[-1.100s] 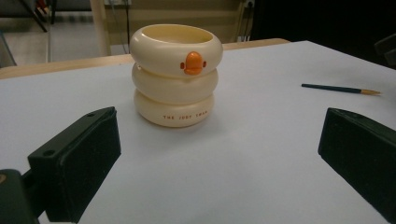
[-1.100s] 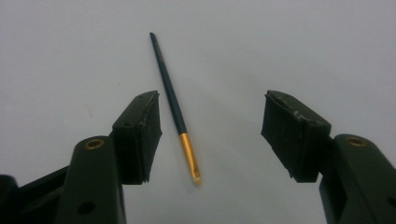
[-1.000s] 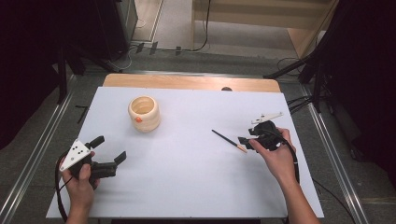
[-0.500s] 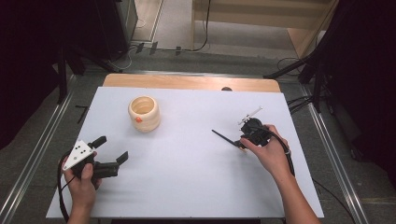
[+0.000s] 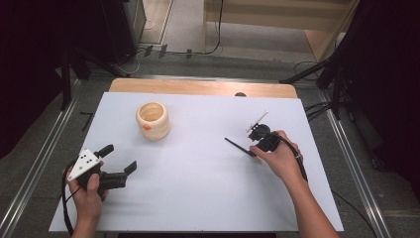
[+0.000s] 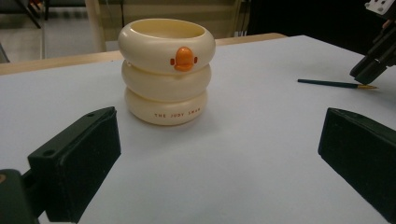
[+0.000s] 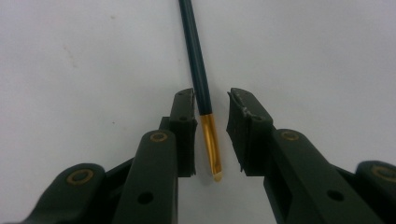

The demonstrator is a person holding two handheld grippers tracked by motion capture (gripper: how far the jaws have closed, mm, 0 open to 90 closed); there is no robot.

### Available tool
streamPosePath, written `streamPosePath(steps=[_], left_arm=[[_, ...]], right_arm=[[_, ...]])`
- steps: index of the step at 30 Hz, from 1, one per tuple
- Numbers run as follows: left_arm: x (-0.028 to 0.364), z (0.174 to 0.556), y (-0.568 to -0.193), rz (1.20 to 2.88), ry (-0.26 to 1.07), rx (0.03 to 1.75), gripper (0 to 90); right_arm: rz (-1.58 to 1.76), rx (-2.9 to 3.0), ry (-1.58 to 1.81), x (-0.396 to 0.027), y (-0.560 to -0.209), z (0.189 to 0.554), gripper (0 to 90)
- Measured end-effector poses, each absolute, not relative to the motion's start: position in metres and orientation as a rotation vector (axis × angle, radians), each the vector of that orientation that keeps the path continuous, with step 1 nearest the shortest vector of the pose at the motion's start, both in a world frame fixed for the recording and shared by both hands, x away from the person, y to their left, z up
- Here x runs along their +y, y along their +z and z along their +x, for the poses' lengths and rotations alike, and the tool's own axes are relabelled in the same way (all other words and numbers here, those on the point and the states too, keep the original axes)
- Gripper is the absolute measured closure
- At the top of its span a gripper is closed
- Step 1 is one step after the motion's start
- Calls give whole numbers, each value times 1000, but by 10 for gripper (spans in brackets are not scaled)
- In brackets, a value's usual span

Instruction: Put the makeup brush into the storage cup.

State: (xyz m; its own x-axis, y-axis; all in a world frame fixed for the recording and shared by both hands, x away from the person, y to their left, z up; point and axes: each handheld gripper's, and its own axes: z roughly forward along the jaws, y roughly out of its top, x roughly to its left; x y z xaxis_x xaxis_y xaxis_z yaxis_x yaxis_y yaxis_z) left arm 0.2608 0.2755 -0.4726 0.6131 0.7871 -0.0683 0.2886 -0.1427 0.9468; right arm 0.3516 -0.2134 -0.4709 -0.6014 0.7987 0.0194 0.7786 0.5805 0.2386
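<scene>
Between the right gripper's (image 7: 211,135) matt black jaws: brush (image 7: 198,70), glossy dark handle, shiny brass-coloured metal end. Ahead of the left gripper's (image 6: 219,168) jaws: holder (image 6: 166,70), smooth glossy cream plastic. Table cover (image 5: 198,173) matt white.

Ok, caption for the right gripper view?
Right gripper closing around the paintbrush, gold end between its pads, not yet clamped.

Black grippers (image 5: 117,163), brass-ringed screws, bare forearms

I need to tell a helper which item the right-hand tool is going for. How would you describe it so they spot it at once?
Start at the white table and look at its right half, away from the cream ringed cup. Between the right gripper's fingers lies a thin brush. It is the one slender stick there: dark teal handle, gold metal end.
</scene>
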Motion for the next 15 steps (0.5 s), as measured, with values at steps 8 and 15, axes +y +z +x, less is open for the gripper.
streamPosePath(steps=[8,15], left_arm=[[275,261,-473,1714,545,889,0],[274,262,-473,1720,542,891,0]], right_arm=[[1347,2733,290,-210,-477,356,734],[1336,2753,260,-207,-480,360,776]])
